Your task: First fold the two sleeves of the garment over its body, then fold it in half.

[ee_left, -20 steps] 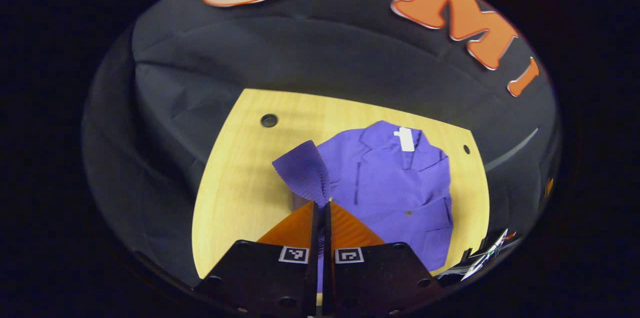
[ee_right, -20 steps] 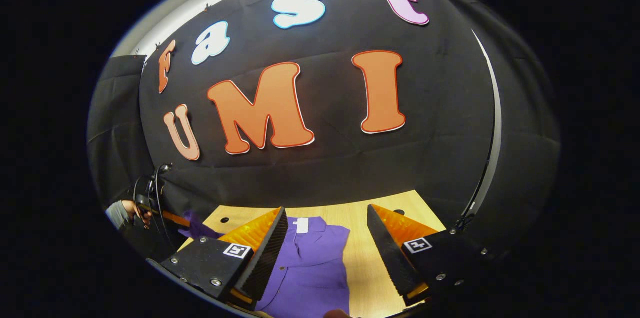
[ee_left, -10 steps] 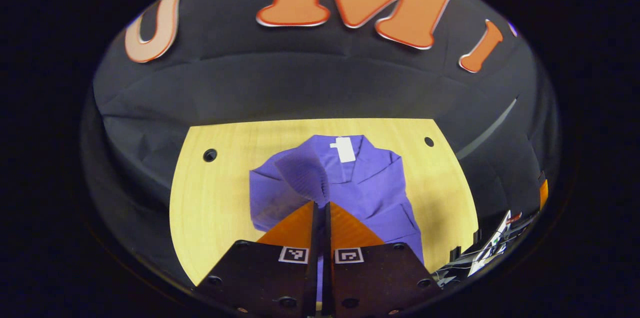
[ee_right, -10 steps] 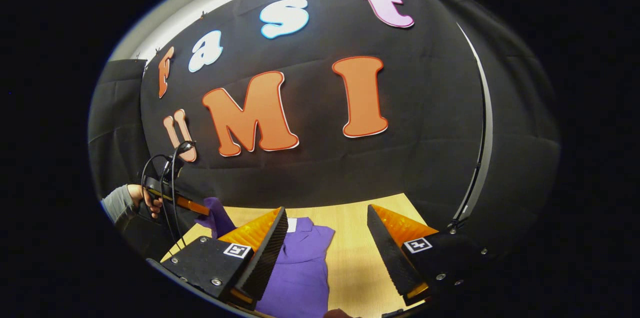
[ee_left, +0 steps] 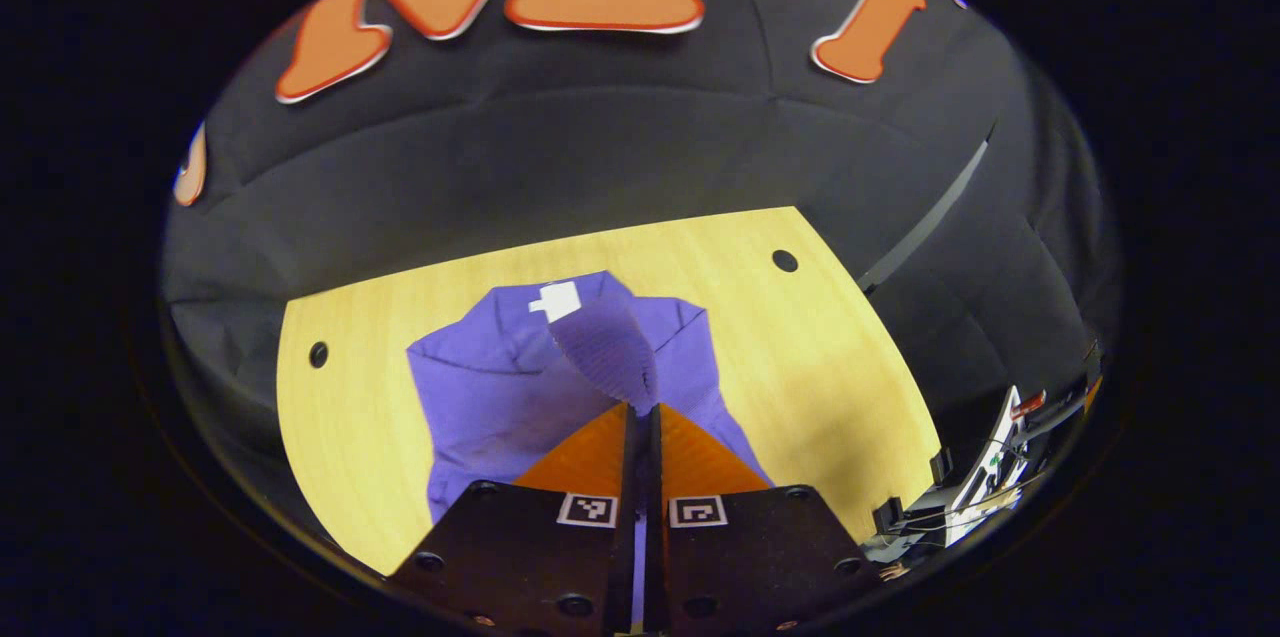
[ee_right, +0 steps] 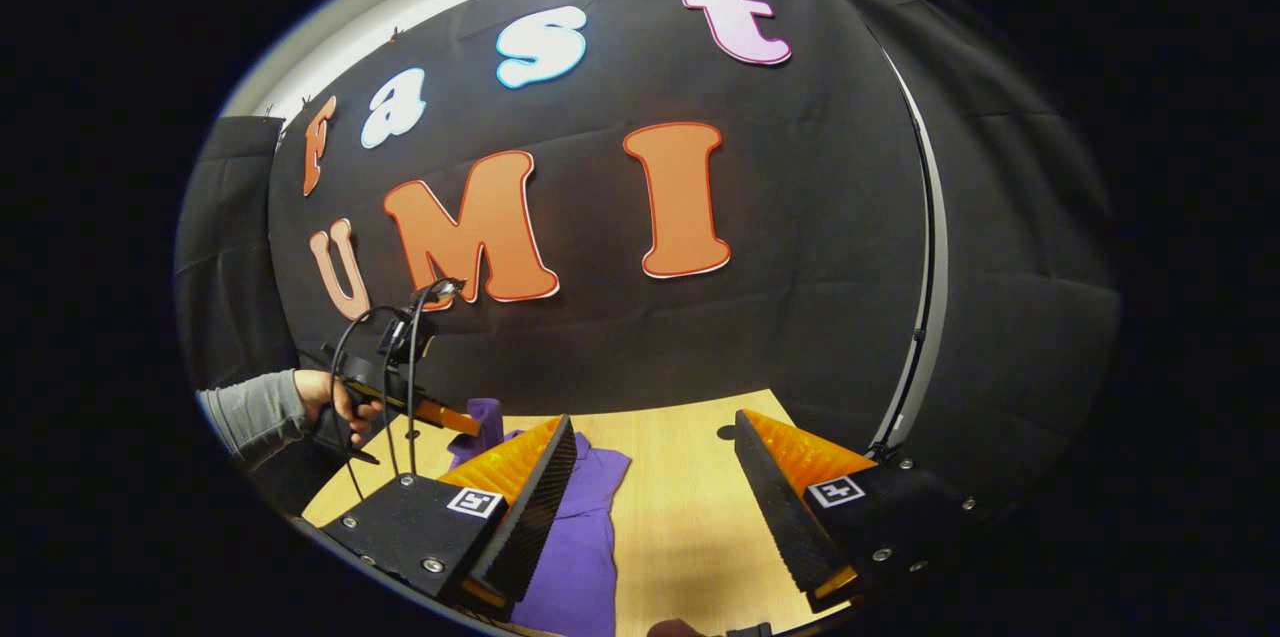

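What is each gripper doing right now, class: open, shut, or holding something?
Left gripper: shut on the purple sleeve, lifted over the purple shirt.
Right gripper: open, holding nothing, above the wooden table.

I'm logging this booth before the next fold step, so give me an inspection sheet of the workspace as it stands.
Surface: wooden table, light grain, with dark round holes near its edges.
Job's things: purple garment lies on the table, collar with a white tag toward the wall; one sleeve is lifted over the body.
Clutter: nothing seen on the table.
Grippers: left gripper has its jaws shut on the sleeve; right gripper has its jaws open and apart, holding nothing, above the table.
Cables: black cables loop over the left gripper, held by a hand in a grey sleeve.
Surroundings: black cloth wall; equipment beyond the table's edge, too small to identify.
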A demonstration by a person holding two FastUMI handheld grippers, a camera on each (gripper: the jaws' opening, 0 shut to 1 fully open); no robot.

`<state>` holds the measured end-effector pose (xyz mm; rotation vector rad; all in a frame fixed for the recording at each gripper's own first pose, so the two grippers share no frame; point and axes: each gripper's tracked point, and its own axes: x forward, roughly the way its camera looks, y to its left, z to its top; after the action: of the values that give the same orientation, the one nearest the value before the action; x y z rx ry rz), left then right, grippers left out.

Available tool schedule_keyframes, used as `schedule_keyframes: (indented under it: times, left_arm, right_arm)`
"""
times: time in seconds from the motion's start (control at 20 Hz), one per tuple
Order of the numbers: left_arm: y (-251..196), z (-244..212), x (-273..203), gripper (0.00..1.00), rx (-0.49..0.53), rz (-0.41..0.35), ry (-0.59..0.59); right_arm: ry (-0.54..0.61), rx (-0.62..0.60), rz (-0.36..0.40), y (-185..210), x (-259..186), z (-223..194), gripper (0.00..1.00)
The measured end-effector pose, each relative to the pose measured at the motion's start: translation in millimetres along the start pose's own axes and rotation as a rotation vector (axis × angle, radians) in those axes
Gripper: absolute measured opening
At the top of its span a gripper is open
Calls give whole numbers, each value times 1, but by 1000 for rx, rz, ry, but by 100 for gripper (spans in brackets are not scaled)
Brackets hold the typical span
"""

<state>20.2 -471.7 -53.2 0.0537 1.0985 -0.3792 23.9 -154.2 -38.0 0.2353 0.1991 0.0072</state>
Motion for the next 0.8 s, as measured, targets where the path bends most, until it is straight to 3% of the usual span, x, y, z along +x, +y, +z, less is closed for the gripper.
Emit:
schedule_keyframes:
  times: [0.2, 0.35, 0.4, 0.55, 0.65, 0.8]
  left_arm:
    - [-45, 18, 0, 19, 42, -84, -57]
    - [-49, 25, -19, 51, 76, -99, -124]
    - [-46, 27, -29, 55, 85, -96, -151]
    - [-25, 26, -67, 86, 96, -53, -238]
    - [-7, 18, -95, 96, 69, -13, -289]
    - [27, -5, -128, 96, 27, 66, -362]
  right_arm:
    - [15, -17, -15, -4, -2, -5, 95]
    - [29, -16, -18, 0, 0, -10, 95]
    - [32, -20, -20, 1, 2, -11, 95]
    - [35, -35, -13, 15, 7, -12, 95]
    - [39, -46, -1, 27, 12, -15, 95]
    - [61, -72, 41, 49, 17, -25, 95]
